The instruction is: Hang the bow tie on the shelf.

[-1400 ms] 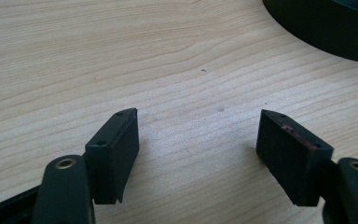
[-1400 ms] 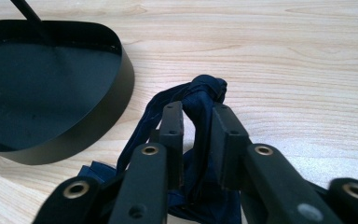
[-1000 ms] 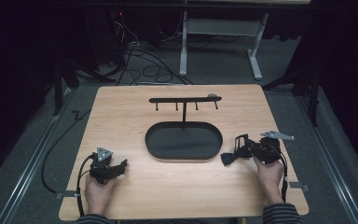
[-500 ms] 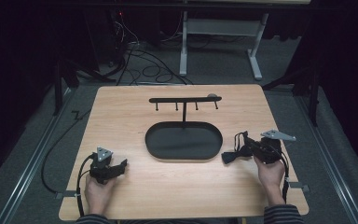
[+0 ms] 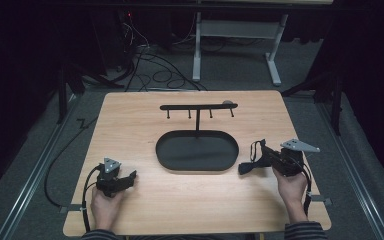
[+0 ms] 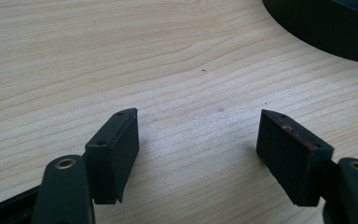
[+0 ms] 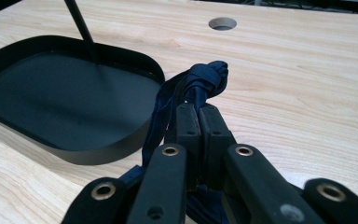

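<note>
The right claw (image 7: 198, 116) is clamped on a dark blue strap (image 7: 200, 81), its two black pads pressed together with the cloth pinched between them. The strap is soft woven fabric, bunched into a knot-like fold just beyond the pad tips, with a flat band trailing down the claw's left side. In the high view the right claw (image 5: 247, 166) sits above the counter (image 5: 130, 120) just right of the tray (image 5: 197, 151), pointing toward it, with a grey three-cornered plate on top and a hand (image 5: 290, 182) behind it.

The tray is a matte black oval with a low upright wall and a flat floor. A thin black rod rises from its far side and carries a straight crossbar (image 5: 198, 106) with short pegs hanging below it. The counter is pale wood with fine, wavy grain and a round hole (image 7: 222, 23) near its far edge.

The left claw (image 6: 198, 140) stands wide apart over bare wood, nothing between its blocky black pads; the right pad shows a reddish smear on its upper edge. In the high view the left claw (image 5: 130, 176) rests low near the front-left of the counter, well apart from the tray.
</note>
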`<state>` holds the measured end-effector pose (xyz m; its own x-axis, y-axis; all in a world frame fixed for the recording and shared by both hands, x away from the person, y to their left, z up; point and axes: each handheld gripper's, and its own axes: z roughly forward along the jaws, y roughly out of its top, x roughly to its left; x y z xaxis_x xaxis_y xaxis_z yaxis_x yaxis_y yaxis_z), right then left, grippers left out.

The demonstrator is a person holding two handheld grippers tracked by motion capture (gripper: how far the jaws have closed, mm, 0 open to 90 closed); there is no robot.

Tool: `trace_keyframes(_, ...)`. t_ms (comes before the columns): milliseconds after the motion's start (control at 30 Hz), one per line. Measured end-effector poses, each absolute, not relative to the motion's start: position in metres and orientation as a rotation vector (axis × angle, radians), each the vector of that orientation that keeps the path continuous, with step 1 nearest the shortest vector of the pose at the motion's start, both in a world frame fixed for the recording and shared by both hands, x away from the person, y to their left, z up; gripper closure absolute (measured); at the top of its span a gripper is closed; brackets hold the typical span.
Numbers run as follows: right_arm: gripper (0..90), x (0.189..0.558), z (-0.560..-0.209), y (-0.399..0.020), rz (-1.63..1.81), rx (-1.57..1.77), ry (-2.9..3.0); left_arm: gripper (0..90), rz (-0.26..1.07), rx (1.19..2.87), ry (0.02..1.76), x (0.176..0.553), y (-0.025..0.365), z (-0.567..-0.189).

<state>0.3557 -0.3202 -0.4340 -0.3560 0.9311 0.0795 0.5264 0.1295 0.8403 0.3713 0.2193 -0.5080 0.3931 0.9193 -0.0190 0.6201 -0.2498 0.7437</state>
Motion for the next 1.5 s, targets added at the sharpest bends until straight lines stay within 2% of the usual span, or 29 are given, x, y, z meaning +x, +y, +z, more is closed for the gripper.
trace_keyframes(1033, 90.0, 0.334, -0.399, -0.29, 1.232, 1.21, 1.988, 30.2, 0.563, 1.972, 1.315, 0.371, 0.219, -0.508)
trace_keyframes(1500, 90.0, 0.336, -0.392, -0.276, 1.261, 1.164, 2.022, 30.1, 0.56, 1.971, 1.316, 0.371, 0.22, -0.508)
